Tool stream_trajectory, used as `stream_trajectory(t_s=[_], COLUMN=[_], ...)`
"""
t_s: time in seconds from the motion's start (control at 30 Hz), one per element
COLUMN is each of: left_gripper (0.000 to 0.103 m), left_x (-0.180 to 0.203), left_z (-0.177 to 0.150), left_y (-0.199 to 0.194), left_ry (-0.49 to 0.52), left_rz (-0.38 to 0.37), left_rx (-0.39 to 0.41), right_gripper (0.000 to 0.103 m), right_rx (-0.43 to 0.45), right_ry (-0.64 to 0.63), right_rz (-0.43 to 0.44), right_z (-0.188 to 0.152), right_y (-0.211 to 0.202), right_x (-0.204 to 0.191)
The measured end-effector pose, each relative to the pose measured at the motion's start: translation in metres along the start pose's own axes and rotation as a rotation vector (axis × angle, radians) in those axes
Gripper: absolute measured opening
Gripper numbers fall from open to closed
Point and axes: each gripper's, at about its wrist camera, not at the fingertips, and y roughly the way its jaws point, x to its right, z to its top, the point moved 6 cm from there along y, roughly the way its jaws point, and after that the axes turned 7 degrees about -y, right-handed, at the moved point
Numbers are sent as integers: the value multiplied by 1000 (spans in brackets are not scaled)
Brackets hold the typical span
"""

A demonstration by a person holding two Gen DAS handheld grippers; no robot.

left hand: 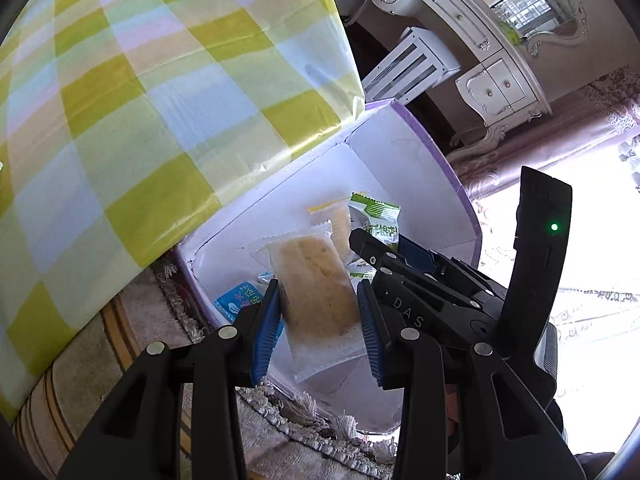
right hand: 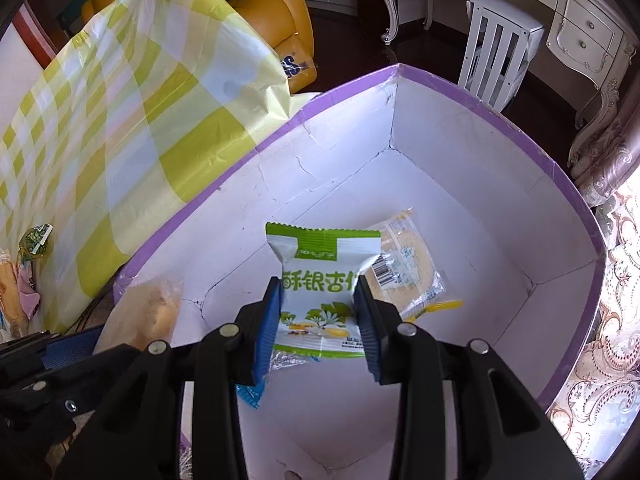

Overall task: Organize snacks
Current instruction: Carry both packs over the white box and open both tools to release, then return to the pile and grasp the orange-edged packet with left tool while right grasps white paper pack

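A white cardboard box with a purple rim stands on the floor beside the table. My left gripper is shut on a clear-wrapped brown cake packet, held over the box's near corner. My right gripper is shut on a green and white snack packet, held over the middle of the box. That green packet and the right gripper's black body also show in the left wrist view. The brown cake packet shows at the lower left of the right wrist view. A clear packet of yellow biscuit lies on the box floor.
The table with a yellow and blue check cloth overhangs the box on the left, with several snack packets on it. A blue packet lies in the box. A fringed rug, an orange armchair, a white stool and a white dresser surround it.
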Motion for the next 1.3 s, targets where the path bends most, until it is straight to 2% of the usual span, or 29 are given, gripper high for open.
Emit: stream_trajectory(t_s=[0.3,0.33,0.37,0.53,0.6,0.73,0.97,1.17,1.3], left_gripper=[38,47,54,61,66,77,89,93,94], left_x=[-1,-2,-3,-9,-12,-16,-19,-33,-55], left_z=[8,9,10,11,11,13,6,-9,-20], left_y=[19,19,19,8,0,-18,-64,-122,-156], left_ry=[-5,-12,-20,-46,-51,-67,-32,25,30], left_rz=[31,34,44,44,50,44,72,165,260], left_rx=[-32,-31,-24,15,44,97,247,457,557], right_gripper=[39,39,41,59,69,76,77,77,77], right_rx=[-38,-41,-42,-30,-17,19,84,125,132], right_ry=[20,19,20,41,53,67,31,-45,-102], right_rz=[1,3,3,-17,-25,-21,-9,35,71], right_z=[-7,-7,-7,-5,-3,4,19,31,32], right_y=[12,12,12,6,2,-10,-33,-54,-62], right_x=[6,5,5,9,12,10,-12,-50,-83])
